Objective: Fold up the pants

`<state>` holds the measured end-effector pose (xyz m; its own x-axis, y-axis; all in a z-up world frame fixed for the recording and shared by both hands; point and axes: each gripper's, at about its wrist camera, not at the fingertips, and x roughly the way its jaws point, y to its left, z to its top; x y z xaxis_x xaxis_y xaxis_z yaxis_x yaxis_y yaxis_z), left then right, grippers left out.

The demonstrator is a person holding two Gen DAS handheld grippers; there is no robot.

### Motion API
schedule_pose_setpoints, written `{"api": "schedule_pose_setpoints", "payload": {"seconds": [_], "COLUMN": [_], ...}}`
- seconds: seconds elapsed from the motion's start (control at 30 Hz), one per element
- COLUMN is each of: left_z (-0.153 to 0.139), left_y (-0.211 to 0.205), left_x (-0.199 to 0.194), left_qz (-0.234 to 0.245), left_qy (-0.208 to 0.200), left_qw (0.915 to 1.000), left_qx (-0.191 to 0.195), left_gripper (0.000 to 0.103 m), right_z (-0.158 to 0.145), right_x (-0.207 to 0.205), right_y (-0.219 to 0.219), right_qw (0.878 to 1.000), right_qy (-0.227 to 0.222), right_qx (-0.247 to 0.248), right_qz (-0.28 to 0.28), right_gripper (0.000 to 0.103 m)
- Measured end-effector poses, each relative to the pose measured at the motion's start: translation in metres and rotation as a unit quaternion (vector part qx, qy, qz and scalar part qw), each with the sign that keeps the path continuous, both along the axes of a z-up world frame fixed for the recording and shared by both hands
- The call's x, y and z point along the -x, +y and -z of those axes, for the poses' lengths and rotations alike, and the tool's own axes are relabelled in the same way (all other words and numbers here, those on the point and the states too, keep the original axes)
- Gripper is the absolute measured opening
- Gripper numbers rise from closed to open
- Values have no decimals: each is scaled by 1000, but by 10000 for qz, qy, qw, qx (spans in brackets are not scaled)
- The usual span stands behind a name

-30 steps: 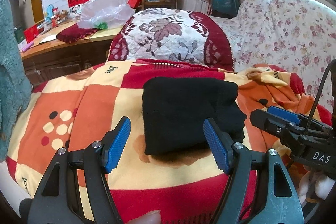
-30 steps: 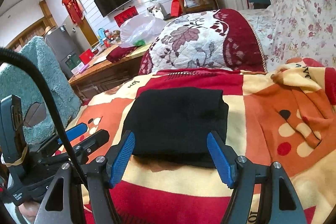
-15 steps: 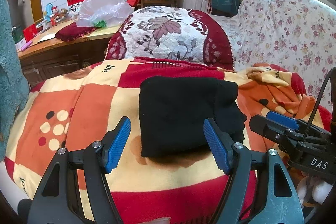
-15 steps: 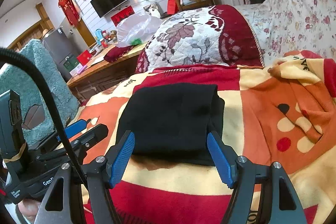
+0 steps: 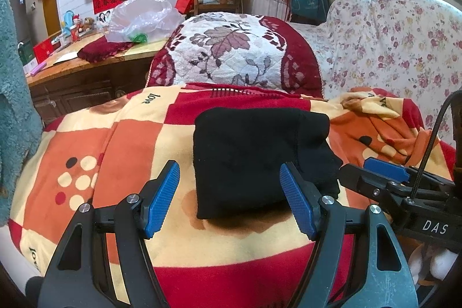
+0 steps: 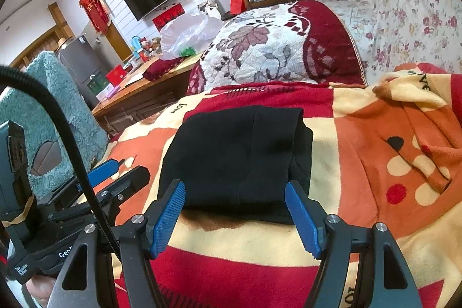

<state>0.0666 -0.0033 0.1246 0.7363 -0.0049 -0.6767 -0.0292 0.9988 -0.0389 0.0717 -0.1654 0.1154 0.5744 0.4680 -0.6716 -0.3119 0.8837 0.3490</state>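
Nothing much has moved since a second ago: both my grippers hang back, jaws spread and empty. Left gripper [image 5: 229, 197] and right gripper [image 6: 235, 214] frame the pants [image 5: 260, 160], folded on the blanket [image 5: 86, 146], seemingly finished.

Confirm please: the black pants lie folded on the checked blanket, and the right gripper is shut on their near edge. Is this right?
One thing is wrong. The right gripper is open, not shut on the pants: the right wrist view shows its blue pads wide apart, nothing pinched between them. The rest stands: the black pants lie folded on the checked blanket.
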Motion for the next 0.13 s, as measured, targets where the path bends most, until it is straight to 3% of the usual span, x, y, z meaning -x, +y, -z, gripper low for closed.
{"api": "schedule_pose_setpoints", "payload": {"seconds": [0.13], "left_z": [-2], "left_y": [2], "left_x": [7], "left_qz": [47], "left_qy": [10], "left_qw": [10000], "left_qx": [64], "left_gripper": [73], "right_z": [-3], "right_x": [4], "right_y": [-3], "right_qw": [10000], "right_qy": [-8], "right_qx": [16], "right_qz": [40], "right_gripper": [70]}}
